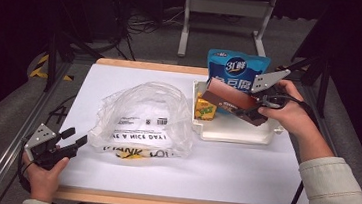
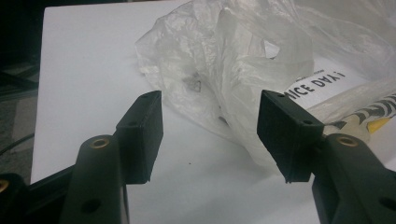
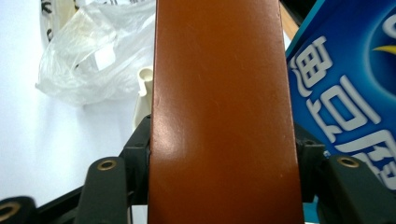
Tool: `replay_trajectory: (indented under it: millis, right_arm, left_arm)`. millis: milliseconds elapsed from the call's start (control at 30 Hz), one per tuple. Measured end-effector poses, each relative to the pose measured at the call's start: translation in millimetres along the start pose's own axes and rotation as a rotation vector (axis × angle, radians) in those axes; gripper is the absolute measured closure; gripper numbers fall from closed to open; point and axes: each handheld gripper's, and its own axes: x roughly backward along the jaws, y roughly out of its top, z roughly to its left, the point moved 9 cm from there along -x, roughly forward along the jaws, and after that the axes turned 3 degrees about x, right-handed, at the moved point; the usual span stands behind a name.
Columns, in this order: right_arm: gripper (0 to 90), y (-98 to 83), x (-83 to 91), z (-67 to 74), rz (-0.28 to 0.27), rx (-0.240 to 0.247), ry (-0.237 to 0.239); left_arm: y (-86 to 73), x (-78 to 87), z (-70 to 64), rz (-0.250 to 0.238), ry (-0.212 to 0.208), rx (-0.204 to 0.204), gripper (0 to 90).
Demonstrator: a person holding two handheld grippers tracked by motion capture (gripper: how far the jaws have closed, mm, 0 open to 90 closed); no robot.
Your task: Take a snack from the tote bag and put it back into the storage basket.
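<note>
Table (image 1: 127, 174) w/ white top, seen from above. Left gripper (image 1: 74, 138) at 8 o'clock near the table's edge, jaws apart, nothing between; clear plastic bag (image 1: 142, 116) just beyond at its 2 o'clock. Right gripper (image 1: 248, 111) at 2 o'clock, clamped on brown box (image 1: 229, 97), which runs out past the jaws over white tray (image 1: 236, 132). Yellow carton (image 1: 205, 109) in tray; blue pouch (image 1: 236, 67) behind.

A reddish-brown box (image 1: 232, 100), a blue pouch (image 1: 237, 67) with white lettering, a yellow-green carton (image 1: 205, 109), a cream tray (image 1: 236, 132), a clear bag (image 1: 142, 118) with black print.
</note>
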Motion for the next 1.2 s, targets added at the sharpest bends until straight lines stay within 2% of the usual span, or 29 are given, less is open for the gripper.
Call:
replay_trajectory:
  millis: [433, 1200]
  right_arm:
    - [41.8, -22.8, -14.0, 9.4, 0.061, 0.011, 0.049]
    - [41.8, -53.3, -32.3, 14.9, 0.133, 0.025, 0.085]
  left_arm:
    - [0.6, -1.4, -0.5, 0.001, -0.004, -0.003, 41.0]
    - [0.9, -1.4, -0.7, 0.0, -0.003, -0.004, 40.9]
